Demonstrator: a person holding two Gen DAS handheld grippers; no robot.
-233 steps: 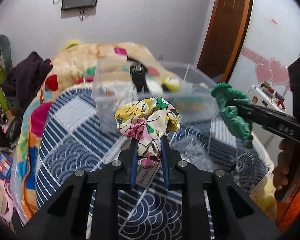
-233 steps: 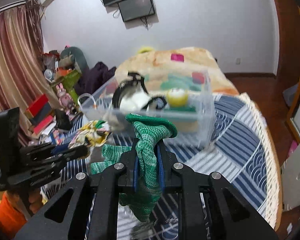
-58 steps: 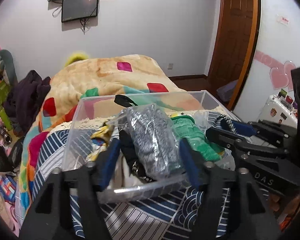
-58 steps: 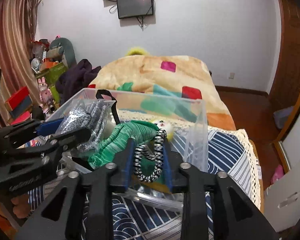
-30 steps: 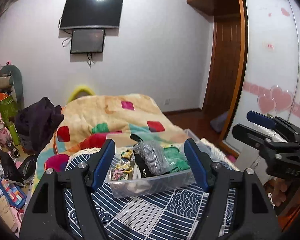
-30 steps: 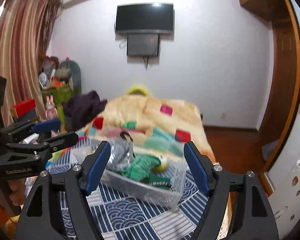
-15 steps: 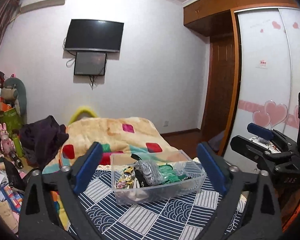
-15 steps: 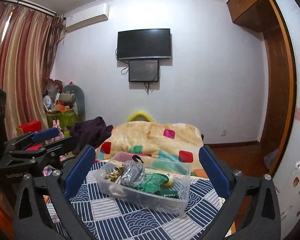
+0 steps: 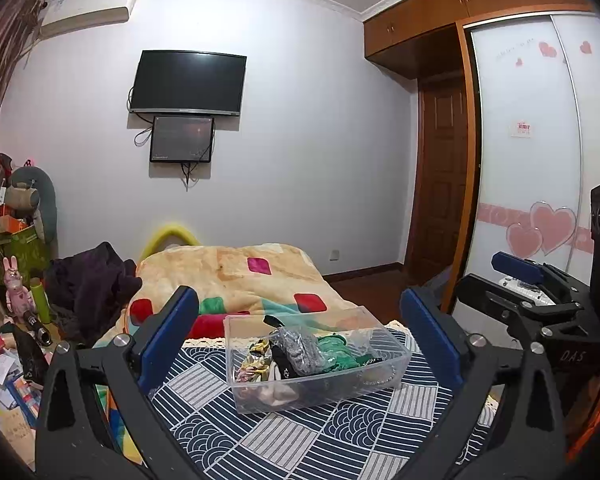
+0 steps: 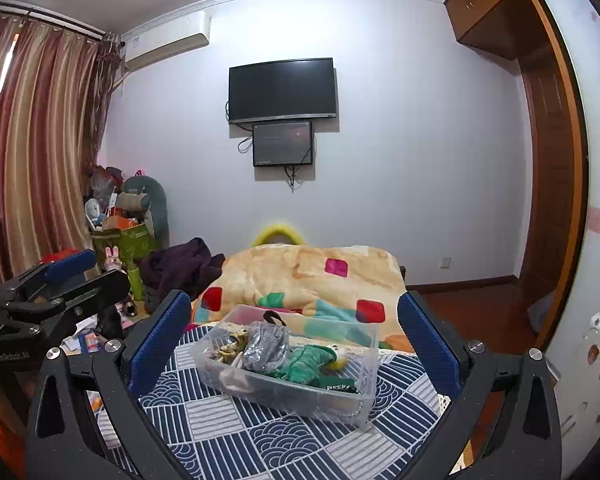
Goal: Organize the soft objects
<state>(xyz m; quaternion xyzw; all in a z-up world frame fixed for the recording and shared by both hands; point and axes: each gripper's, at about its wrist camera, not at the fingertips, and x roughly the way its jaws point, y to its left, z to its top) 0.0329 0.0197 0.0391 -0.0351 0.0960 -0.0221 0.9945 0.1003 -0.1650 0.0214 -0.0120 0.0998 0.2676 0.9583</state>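
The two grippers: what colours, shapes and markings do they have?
Each is a black plastic frame with silver screws and two fingers lined with blue pads. The left gripper bears pale "GenRobot.AI" lettering, seen from the right wrist view; the right gripper bears "DAS", seen from the left wrist view. No cables or sleeves show.

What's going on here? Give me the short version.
A person holds two grippers, and both the left gripper and the right gripper are open, empty and held back from the clear plastic bin on the patterned cloth. The soft items, among them a green knit piece and a silver-grey pouch, already lie inside the bin.
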